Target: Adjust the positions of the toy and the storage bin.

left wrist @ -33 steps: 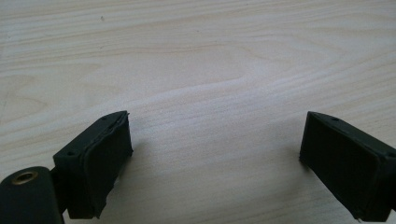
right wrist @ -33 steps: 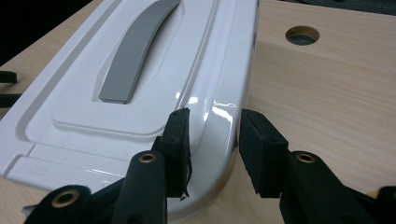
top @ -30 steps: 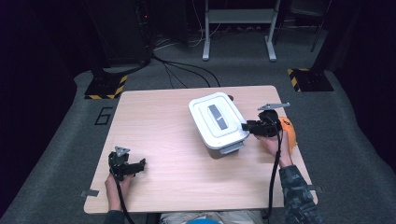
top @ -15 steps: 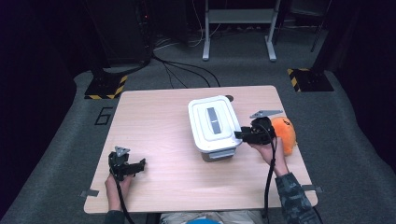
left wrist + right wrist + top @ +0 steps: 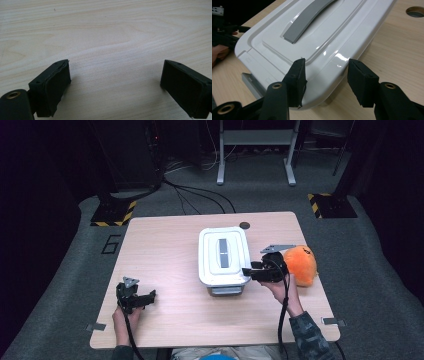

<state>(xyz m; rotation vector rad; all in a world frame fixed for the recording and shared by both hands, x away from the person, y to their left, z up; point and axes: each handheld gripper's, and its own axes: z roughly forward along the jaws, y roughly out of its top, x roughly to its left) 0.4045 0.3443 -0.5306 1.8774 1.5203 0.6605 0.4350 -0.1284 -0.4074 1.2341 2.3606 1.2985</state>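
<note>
Right claw [image 5: 246,271] at white lidded box [image 5: 223,255], frame centre on counter [image 5: 165,250]; jaws just opened, straddling lid edge, pads apparently clear. Box shifted toward lower left. Likely released. Left claw [image 5: 153,294] spread, idle.

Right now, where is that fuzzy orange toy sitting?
In the high view the orange plush toy sits near the table's right edge, just behind the right gripper and to the right of the white lidded box.
</note>
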